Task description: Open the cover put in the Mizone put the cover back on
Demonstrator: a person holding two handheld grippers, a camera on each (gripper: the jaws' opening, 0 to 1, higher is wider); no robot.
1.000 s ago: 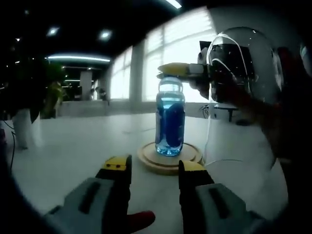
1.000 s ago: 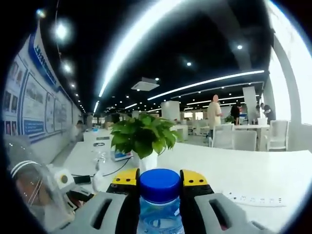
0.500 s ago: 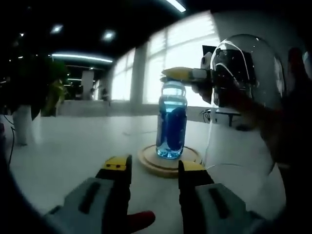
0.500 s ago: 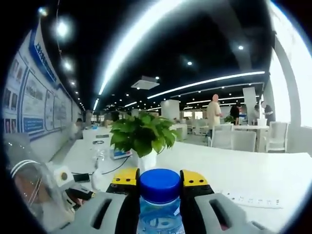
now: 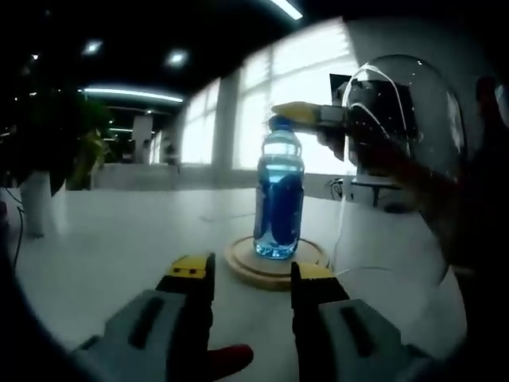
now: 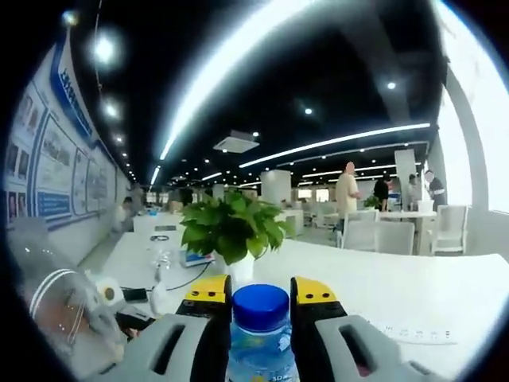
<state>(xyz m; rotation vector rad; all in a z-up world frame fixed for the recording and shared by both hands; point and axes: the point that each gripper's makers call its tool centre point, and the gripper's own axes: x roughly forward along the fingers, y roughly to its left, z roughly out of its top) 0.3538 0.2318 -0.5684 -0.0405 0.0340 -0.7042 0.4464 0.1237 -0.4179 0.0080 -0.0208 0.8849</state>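
The clear plastic bottle of blue drink [image 5: 279, 199] stood upright on a round wooden base [image 5: 275, 259] on the white worktop [image 5: 119, 231], at twelve o'clock from the left gripper [image 5: 251, 280], whose fingers hung released and empty. The right gripper [image 6: 262, 296] sat at the bottle's blue cap [image 6: 260, 305], one finger each side; whether it gripped or had let go I could not tell. I judged the tall bottle might topple off its base if that gripper dragged sideways while withdrawing.

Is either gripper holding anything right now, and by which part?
Left gripper: nothing, jaws open. Right gripper: its jaws flank the bottle at the blue cap, but an actual grip cannot be told.
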